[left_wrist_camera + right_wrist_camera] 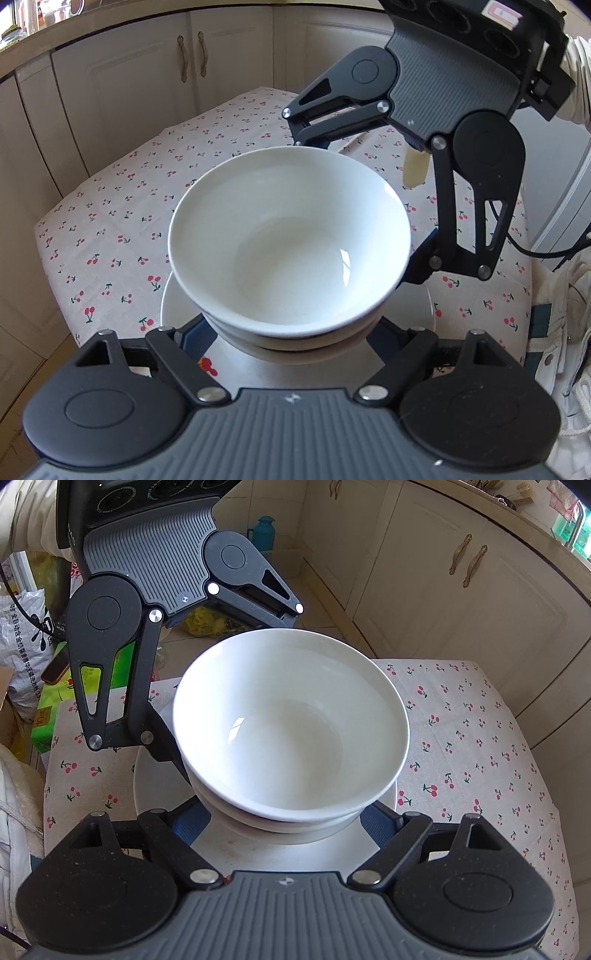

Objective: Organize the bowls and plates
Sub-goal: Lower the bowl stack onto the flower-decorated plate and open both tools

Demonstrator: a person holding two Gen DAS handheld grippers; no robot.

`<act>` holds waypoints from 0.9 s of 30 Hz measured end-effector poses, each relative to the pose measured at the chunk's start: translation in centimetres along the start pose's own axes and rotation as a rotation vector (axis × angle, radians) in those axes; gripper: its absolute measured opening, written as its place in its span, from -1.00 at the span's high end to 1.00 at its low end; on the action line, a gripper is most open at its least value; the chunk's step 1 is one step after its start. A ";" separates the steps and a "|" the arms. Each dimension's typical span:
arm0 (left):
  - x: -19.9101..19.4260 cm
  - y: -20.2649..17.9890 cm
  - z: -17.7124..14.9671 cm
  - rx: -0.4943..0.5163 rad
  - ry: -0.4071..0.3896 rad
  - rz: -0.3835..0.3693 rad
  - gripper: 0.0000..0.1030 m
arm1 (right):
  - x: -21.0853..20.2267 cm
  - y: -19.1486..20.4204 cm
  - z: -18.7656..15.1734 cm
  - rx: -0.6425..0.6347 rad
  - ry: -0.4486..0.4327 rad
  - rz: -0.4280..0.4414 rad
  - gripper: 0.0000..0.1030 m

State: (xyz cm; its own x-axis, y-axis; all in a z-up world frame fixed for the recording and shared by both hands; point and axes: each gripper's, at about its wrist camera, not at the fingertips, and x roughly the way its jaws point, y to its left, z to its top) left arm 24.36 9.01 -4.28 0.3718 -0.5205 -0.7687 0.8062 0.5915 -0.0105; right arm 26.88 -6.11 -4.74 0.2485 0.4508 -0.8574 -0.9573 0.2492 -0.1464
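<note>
On the desk (110, 206), spread with a cherry-print cloth, a white plate (155, 786) is seen, and above its middle a stack of white bowls (291, 236) is held; whether the lowest bowl already rests on the plate or hangs just clear of it cannot be told. The stack is gripped from two sides at once; the left gripper (291, 332) is closed partway on the lower bowls from the near side of its own view, its blue pads pressed to the outer walls below the top rim; the right gripper (286, 814) is clamped likewise, somewhat wider, on the stack from the adjoining side. In each view the other gripper is seen across the stack, with one finger set against the bowl wall and the other reaching behind the far rim.

The bowls are judged to be glazed ceramic: stiff, fairly heavy when stacked, slippery under the pads, and liable to chip or crack if knocked or dropped; the nested pieces may also shift against one another if tilted. Hold is best taken low on the outer walls, on opposite sides, as is done here, with the stack kept level; the rims are better left alone. The top bowl is empty; no other dishes are visible on the cloth.
</note>
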 end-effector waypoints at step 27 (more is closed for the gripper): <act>-4.9 -4.9 -2.5 -0.073 -0.174 0.269 -0.87 | -4.4 3.7 -2.2 0.113 -0.069 -0.204 -0.97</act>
State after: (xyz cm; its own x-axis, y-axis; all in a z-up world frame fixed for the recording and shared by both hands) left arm 17.43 10.16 -2.06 0.6450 -0.4332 -0.6295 0.6358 0.7612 0.1276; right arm 21.92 -9.02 -2.61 0.4483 0.4376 -0.7795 -0.8647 0.4335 -0.2539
